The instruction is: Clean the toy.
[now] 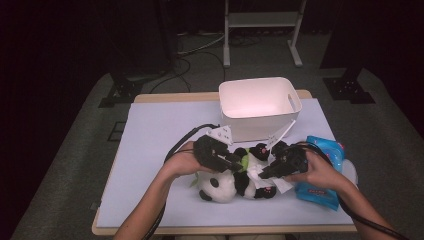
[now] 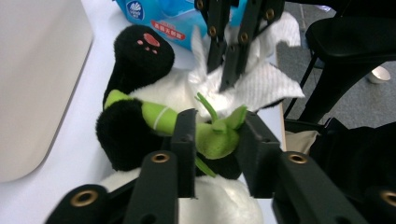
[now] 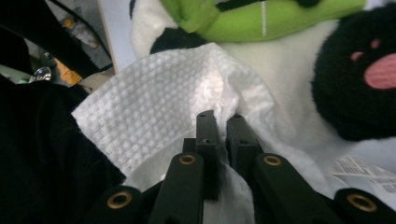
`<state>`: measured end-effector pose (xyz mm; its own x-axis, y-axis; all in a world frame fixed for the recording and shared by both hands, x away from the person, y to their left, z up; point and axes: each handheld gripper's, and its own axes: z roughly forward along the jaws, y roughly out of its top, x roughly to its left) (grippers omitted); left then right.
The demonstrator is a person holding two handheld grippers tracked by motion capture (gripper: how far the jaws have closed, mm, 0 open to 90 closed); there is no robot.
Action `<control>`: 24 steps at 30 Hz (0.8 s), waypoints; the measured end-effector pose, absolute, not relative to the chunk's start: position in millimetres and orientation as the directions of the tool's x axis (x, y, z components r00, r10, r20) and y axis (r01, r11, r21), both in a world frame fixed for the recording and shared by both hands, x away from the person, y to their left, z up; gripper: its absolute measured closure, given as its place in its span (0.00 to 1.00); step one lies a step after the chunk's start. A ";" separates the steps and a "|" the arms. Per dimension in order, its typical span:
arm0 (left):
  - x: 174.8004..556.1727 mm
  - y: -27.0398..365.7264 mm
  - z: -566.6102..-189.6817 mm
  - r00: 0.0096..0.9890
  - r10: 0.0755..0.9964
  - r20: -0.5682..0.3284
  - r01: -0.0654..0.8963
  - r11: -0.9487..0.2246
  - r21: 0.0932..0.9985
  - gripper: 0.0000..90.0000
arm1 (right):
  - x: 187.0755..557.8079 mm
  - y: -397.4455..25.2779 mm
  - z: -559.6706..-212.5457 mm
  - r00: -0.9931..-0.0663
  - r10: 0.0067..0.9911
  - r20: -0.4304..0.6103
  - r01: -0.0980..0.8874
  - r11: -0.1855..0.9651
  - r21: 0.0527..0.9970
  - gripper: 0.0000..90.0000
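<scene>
A black-and-white panda plush point(image 1: 225, 185) lies on its back at the table's middle front, hugging a green bamboo sprig point(image 2: 161, 117). My left gripper point(image 1: 234, 161) comes from the left, and its jaws are shut on the sprig's leafy end point(image 2: 215, 136). From the right, my right gripper point(image 1: 264, 172) is shut on a white textured wipe point(image 3: 154, 116), which it presses onto the panda's white belly point(image 3: 285, 79). In the left gripper view, the right gripper point(image 2: 229, 70) pins the wipe point(image 2: 268, 84) against the plush, beside a black paw with pink pads point(image 2: 142, 49).
An empty white bin point(image 1: 260, 107) stands just behind the panda. A blue pack of wet wipes point(image 1: 325, 172) lies under the right hand at the table's right. A pale mat point(image 1: 150, 145) covers the table. Chair and stand legs sit on the floor beyond.
</scene>
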<state>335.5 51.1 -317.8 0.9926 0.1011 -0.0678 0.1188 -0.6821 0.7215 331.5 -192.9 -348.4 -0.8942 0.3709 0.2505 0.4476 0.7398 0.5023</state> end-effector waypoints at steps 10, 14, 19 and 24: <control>332.3 87.5 -314.2 0.983 0.167 -0.082 0.169 -0.619 0.767 0.53 | 341.2 -226.0 -323.9 -0.867 0.452 0.209 0.487 0.681 0.548 0.94; 331.2 103.2 -311.4 0.978 0.192 -0.080 0.181 -0.595 0.783 0.47 | 341.9 -259.4 -306.4 -0.832 0.523 0.182 0.521 0.627 0.579 0.94; 328.9 118.9 -314.4 0.969 0.236 -0.076 0.205 -0.587 0.783 0.42 | 339.0 -305.3 -296.4 -0.762 0.629 0.153 0.585 0.569 0.578 0.94; 328.2 130.6 -320.8 0.957 0.277 -0.081 0.232 -0.573 0.786 0.39 | 334.0 -349.4 -305.0 -0.672 0.726 0.145 0.659 0.496 0.566 0.94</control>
